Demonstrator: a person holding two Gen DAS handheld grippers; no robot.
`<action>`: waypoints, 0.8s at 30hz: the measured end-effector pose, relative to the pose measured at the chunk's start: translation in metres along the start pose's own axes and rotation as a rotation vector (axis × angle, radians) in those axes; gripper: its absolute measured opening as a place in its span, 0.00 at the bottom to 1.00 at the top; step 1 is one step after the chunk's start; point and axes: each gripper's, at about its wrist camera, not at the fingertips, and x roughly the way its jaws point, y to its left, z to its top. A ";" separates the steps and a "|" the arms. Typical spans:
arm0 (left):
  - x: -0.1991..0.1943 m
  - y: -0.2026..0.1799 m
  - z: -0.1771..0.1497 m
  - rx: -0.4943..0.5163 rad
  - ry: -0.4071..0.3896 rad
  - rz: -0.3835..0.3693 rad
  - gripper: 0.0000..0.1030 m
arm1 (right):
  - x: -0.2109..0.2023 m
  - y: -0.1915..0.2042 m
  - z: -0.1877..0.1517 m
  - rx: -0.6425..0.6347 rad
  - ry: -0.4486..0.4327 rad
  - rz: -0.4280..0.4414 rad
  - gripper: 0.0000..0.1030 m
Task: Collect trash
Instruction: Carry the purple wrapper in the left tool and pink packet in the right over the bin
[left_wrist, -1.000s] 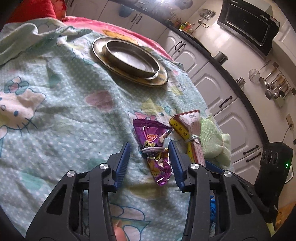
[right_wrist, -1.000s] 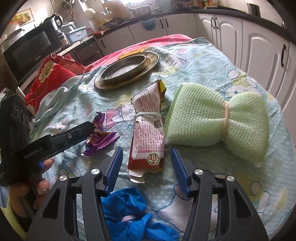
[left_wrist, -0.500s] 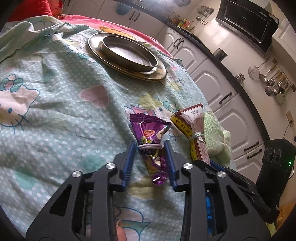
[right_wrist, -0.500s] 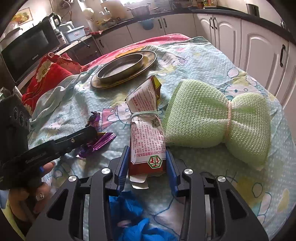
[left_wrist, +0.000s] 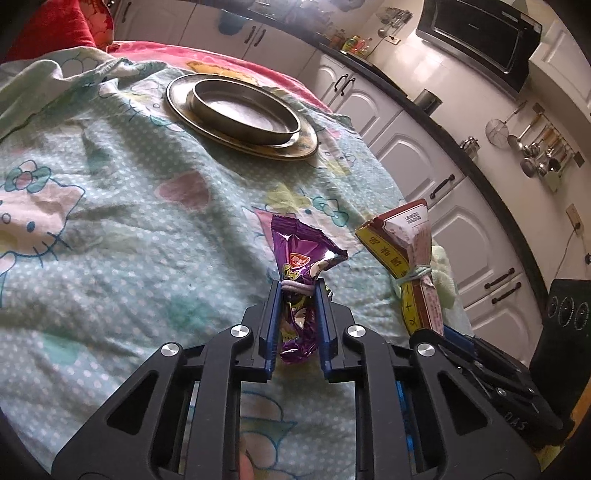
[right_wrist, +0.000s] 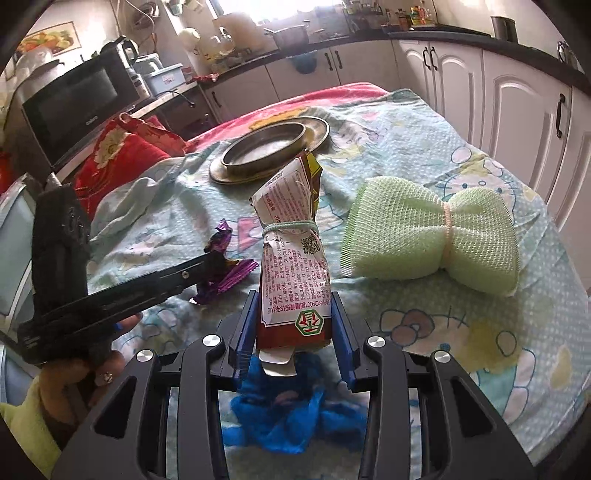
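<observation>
— What is the left gripper (left_wrist: 298, 291) doing?

— Its jaws are closing on the purple snack wrapper (left_wrist: 300, 266), and the blue pads are pressing its crumpled lower half just below the white band round its middle. The upper half is fanning out above the fingertips, over the cartoon-print tablecloth (left_wrist: 110, 229).

— And the right gripper (right_wrist: 293, 299)?

— It is clamping the red and white paper carton (right_wrist: 291, 258), which is tied with a green string. The carton is tilting up and away from the cloth, with its torn bottom flap hanging between the fingers.

— What is lying around them?

— A green mesh scrubber (right_wrist: 424, 236) is sitting just right of the carton, a crumpled blue plastic bag (right_wrist: 280, 413) is lying under the right gripper, and a metal dish on a brass plate (left_wrist: 240, 110) is resting well beyond both.
</observation>
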 end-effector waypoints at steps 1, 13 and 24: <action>-0.002 -0.002 0.000 0.006 -0.002 -0.001 0.11 | -0.003 0.001 -0.001 -0.004 -0.004 0.001 0.35; -0.024 -0.041 -0.006 0.126 -0.052 -0.017 0.11 | -0.047 -0.010 -0.008 0.000 -0.080 -0.035 0.35; -0.033 -0.075 -0.016 0.199 -0.064 -0.054 0.11 | -0.092 -0.033 -0.017 0.015 -0.151 -0.123 0.35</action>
